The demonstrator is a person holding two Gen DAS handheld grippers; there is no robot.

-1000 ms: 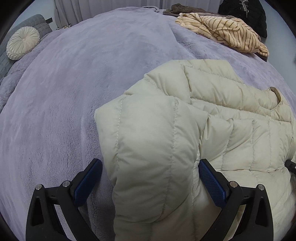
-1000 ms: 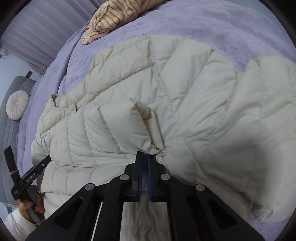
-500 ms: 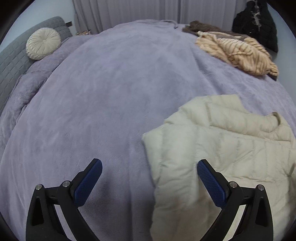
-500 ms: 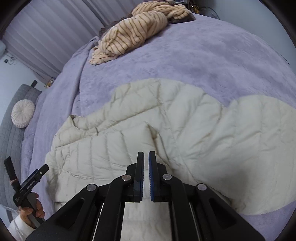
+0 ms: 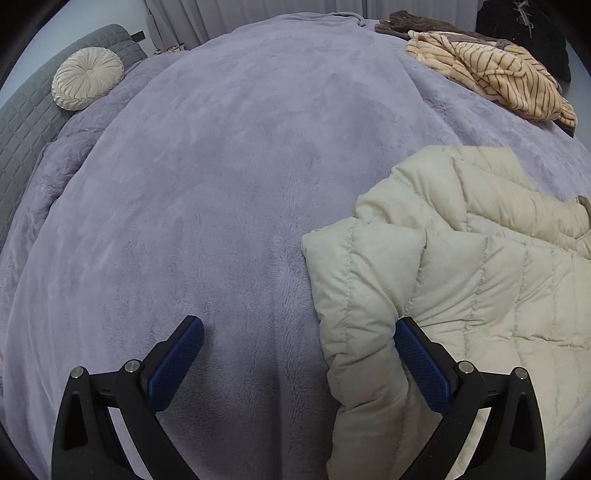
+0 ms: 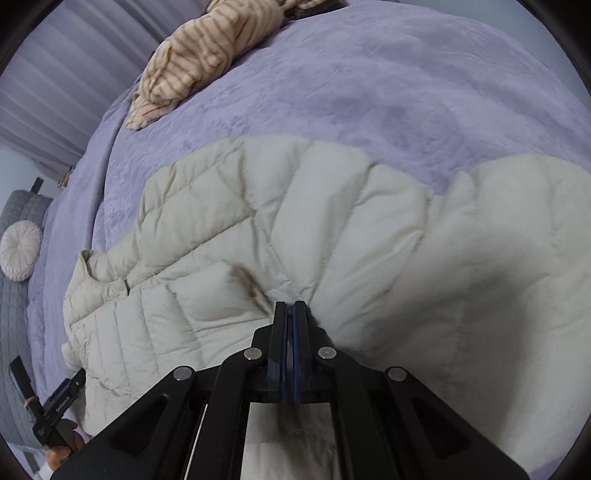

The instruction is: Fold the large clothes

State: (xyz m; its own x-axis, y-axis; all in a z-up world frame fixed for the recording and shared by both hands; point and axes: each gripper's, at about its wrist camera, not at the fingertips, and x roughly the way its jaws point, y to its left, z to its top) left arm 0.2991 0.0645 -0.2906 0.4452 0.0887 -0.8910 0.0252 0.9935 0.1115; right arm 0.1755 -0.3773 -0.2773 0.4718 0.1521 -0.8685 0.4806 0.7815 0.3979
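Note:
A cream quilted puffer jacket (image 5: 461, 266) lies on the purple bed cover (image 5: 221, 184), with one sleeve folded across its body. My left gripper (image 5: 295, 354) is open and empty just above the bed, its right pad (image 5: 421, 358) against the jacket's left edge. In the right wrist view the jacket (image 6: 332, 229) fills the middle. My right gripper (image 6: 290, 306) has its jaws together at a fold of the jacket; the image is blurred there, and whether it pinches fabric I cannot tell. The left gripper (image 6: 55, 406) shows at the lower left of that view.
A tan striped garment (image 5: 495, 81) lies at the far right of the bed, with a brown garment (image 5: 413, 26) and a black one (image 5: 524, 33) behind it. A round cream cushion (image 5: 86, 77) rests on a grey quilted headboard (image 5: 22, 122). Curtains hang behind the bed.
My left gripper has drawn back off the jacket to the left, then eased back toward its edge. My right gripper lifted back, then came down close to the jacket again, jaws staying together.

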